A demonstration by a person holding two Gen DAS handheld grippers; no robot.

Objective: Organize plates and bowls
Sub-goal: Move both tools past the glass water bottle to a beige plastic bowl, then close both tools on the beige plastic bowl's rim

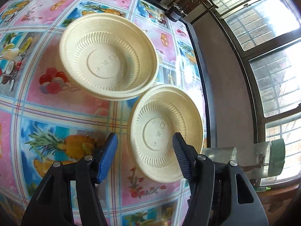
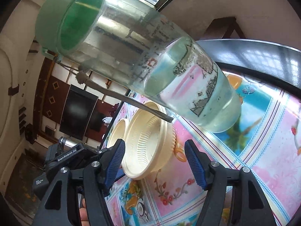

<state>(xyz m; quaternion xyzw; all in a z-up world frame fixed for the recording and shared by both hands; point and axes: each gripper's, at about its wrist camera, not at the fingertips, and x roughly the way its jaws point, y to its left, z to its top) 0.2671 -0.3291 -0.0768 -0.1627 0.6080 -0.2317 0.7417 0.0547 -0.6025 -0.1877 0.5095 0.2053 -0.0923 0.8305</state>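
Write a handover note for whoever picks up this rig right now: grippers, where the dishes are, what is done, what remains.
Left gripper: open, empty, hovering over the near single cream ribbed plastic bowl, one finger over its inside.
Right gripper: open, empty, near the tall clear water bottle with the green lid.
Stack of cream ribbed plastic bowls: on the fruit-print tablecloth, its rim meeting the single bowl's.
Done: at least two bowls nested.
Left: probably grip the single bowl and add it to the stack.
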